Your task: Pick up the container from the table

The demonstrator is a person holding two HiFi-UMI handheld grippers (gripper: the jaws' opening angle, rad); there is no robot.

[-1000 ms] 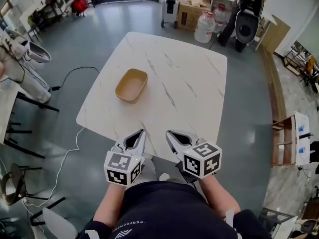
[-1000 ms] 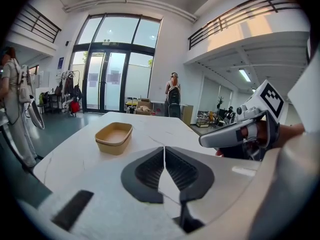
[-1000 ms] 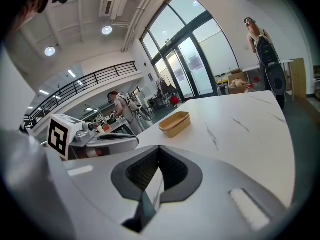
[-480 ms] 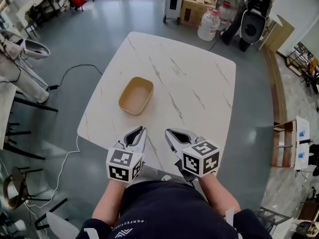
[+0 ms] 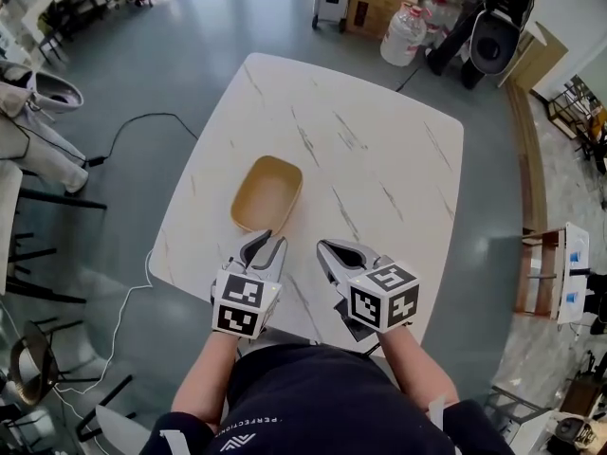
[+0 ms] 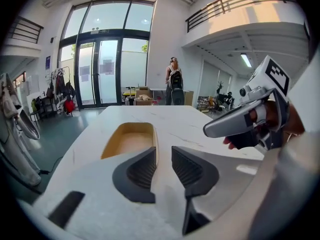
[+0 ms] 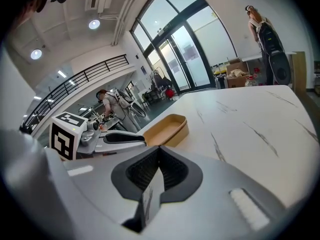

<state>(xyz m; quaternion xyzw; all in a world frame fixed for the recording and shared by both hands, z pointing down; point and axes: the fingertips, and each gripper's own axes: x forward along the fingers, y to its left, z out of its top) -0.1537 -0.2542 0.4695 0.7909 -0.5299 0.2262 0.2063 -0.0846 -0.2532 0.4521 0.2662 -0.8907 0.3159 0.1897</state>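
Observation:
A shallow tan container (image 5: pixel 266 194) lies on the white marbled table (image 5: pixel 379 159), left of its middle. My left gripper (image 5: pixel 263 246) hovers just short of the container's near end. Its jaws have just been opening and stand apart with nothing between them. In the left gripper view the container (image 6: pixel 129 140) lies straight ahead of the left gripper (image 6: pixel 163 154). My right gripper (image 5: pixel 327 250) is over the table's near edge, to the right of the container, and is shut. From the right gripper view the container (image 7: pixel 167 129) sits ahead to the left, beyond the right gripper (image 7: pixel 159 153).
The table's near edge (image 5: pixel 285 325) runs under both hands. A black cable (image 5: pixel 123 140) trails over the grey floor at the left. Cardboard boxes and a water jug (image 5: pixel 403 34) stand beyond the far edge. A person (image 6: pixel 175 86) stands by the glass doors.
Both grippers have moved forward over the table towards the container. The left jaws have gone from nearly shut to apart. The right jaws are as before.

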